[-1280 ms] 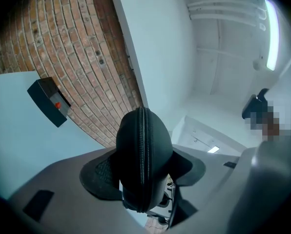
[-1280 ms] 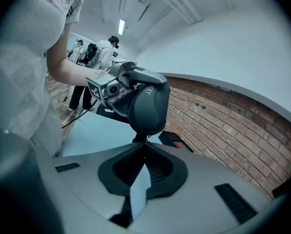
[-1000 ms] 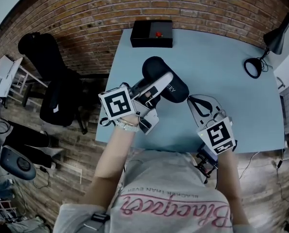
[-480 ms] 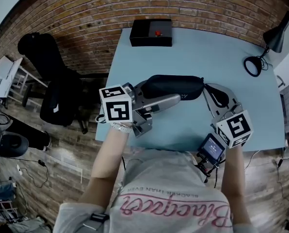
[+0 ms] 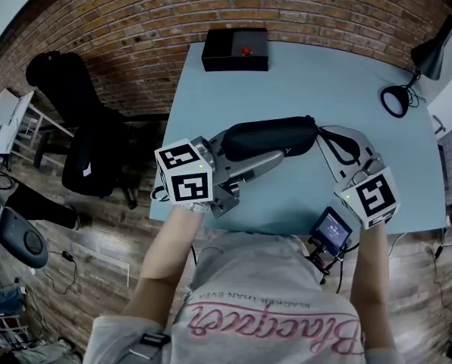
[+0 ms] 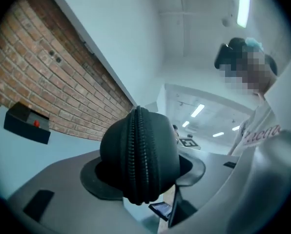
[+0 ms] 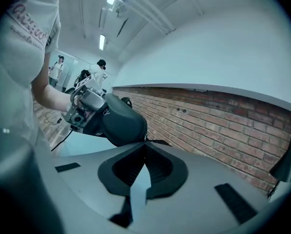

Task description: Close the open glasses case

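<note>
Left gripper view shows your left gripper with its jaws closing around one rounded end of the black glasses case. The case sits between the dark pads, which touch it on both sides, and its zip line runs up the middle with the two halves together. Head view shows the case lying lengthwise between your two grippers, apparently held just above the blue table, near its front edge. Right gripper view shows your right gripper at the case's other end, its jaws almost pressed together with the tips meeting right at the case; whether they pinch the zip pull is too small to tell. The main risk is the left grip: it holds only a curved, smooth end, so a pull along the zip could twist the case or slide it out of the pads, dropping it onto the table or over the edge. If your right tips hold nothing, or the halves spring apart, the zip may snag and leave the case unfastened
</note>
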Demonstrator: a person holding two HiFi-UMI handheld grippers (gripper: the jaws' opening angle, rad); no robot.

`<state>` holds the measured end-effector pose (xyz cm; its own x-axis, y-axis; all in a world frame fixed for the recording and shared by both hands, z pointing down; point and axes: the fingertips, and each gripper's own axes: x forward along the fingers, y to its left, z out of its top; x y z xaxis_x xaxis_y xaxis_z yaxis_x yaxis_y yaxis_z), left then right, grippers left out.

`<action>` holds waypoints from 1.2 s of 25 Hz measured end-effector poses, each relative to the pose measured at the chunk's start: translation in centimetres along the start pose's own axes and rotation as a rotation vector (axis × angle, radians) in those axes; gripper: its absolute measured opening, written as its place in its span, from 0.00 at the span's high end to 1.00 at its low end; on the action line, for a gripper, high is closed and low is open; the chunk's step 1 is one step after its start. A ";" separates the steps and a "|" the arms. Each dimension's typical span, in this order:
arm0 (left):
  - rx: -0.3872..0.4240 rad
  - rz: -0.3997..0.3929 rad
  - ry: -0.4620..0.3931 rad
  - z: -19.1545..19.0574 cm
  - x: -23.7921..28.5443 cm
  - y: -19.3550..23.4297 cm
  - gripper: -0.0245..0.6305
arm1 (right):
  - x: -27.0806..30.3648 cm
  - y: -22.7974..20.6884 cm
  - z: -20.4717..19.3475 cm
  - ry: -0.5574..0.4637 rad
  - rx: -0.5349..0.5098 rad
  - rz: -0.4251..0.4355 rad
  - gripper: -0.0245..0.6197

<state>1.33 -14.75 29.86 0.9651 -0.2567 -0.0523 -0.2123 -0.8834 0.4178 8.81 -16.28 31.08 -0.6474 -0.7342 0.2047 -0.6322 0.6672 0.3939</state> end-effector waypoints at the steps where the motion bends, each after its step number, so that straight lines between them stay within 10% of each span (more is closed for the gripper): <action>1: -0.060 -0.002 -0.031 0.1 -0.1 0.2 0.56 | 0.0 -0.2 0.0 0.000 0.005 -0.009 0.93; 8: -0.405 -0.004 -0.173 -0.5 -0.1 1.9 0.58 | 0.1 0.3 -0.8 0.062 -0.032 -0.033 0.93; 14: -0.536 0.024 -0.231 -0.6 0.3 3.0 0.58 | 0.1 1.2 -2.4 0.126 0.041 -0.069 0.93; 25: -0.636 0.105 -0.306 -0.9 0.9 4.3 0.58 | 0.4 2.9 -4.3 0.192 0.175 -0.148 0.93; 30: -0.598 0.172 -0.322 -1.1 1.8 5.3 0.58 | 2.6 9.3 -1.1 0.095 0.179 0.085 0.94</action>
<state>2.09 -19.50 32.97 0.8122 -0.5586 -0.1683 -0.1478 -0.4761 0.8669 1.71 -12.14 36.31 -0.6641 -0.6770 0.3174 -0.6478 0.7329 0.2078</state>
